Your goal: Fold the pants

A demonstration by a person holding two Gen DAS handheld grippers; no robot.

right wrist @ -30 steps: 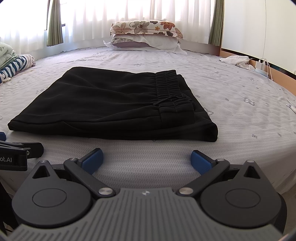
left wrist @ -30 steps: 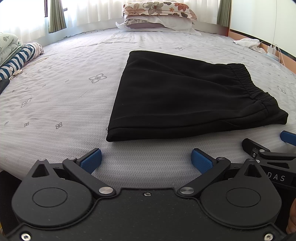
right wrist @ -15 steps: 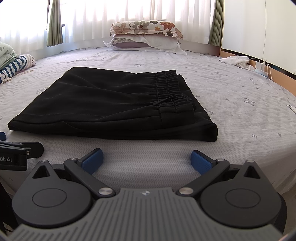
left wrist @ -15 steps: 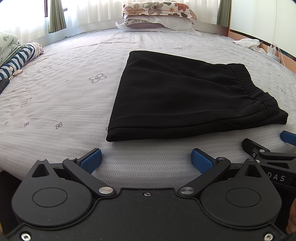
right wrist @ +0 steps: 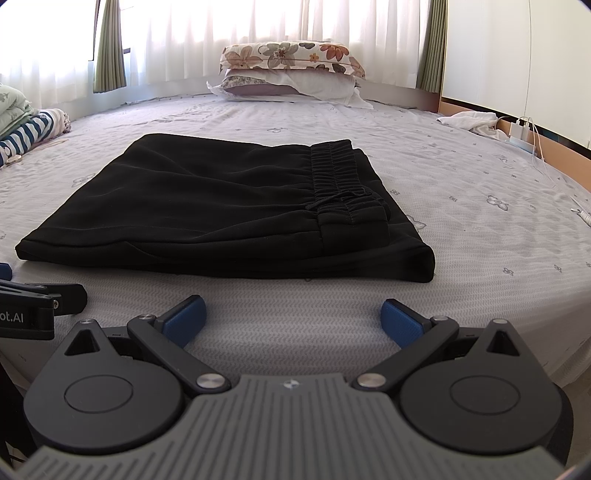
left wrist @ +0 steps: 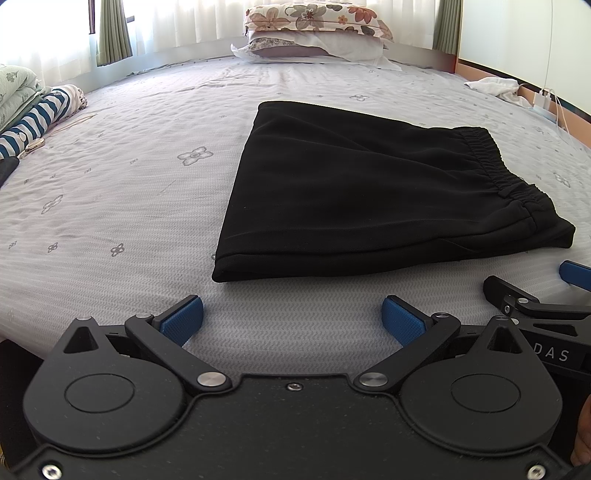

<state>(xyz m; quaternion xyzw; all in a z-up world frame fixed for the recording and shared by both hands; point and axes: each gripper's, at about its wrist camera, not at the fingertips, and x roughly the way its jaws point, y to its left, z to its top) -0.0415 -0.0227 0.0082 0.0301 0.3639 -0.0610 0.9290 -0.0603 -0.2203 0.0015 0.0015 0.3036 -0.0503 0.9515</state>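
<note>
Black pants (left wrist: 369, 199) lie folded into a flat rectangle on the bed, elastic waistband toward the right. In the right wrist view the same pants (right wrist: 221, 210) show the gathered waistband and drawstring on top. My left gripper (left wrist: 293, 319) is open, hovering near the bed's front edge, short of the fold's left corner, with nothing between its blue pads. My right gripper (right wrist: 291, 317) is open too, just short of the pants' near edge and empty. Each gripper shows at the side of the other's view.
The grey patterned bed sheet (left wrist: 110, 192) spreads around the pants. Stacked pillows (left wrist: 314, 33) sit at the head. Striped folded clothes (left wrist: 40, 114) lie at the left edge. A white cloth (right wrist: 472, 122) and charger cables (right wrist: 528, 133) sit at the right side.
</note>
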